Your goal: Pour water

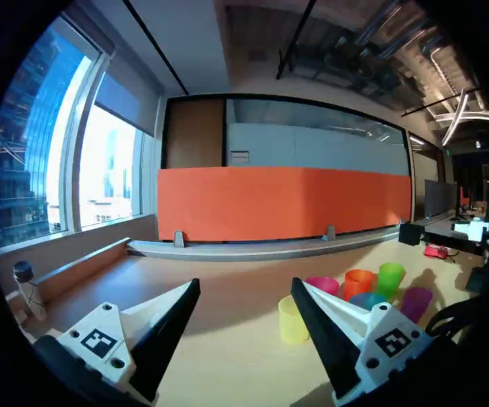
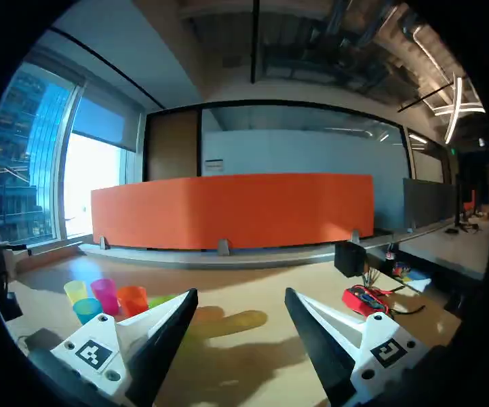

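Note:
Several coloured plastic cups stand together on the wooden table. In the left gripper view the yellow cup is nearest, just left of the right finger, with a pink cup, an orange cup, a green cup, a blue cup and a purple cup behind. My left gripper is open and holds nothing. In the right gripper view the yellow cup, pink cup, orange cup and blue cup sit at the left. My right gripper is open and holds nothing.
An orange divider panel runs along the table's far edge. A red device with cables and a black box lie right of my right gripper. Windows line the left wall. A small black knob on a stand sits far left.

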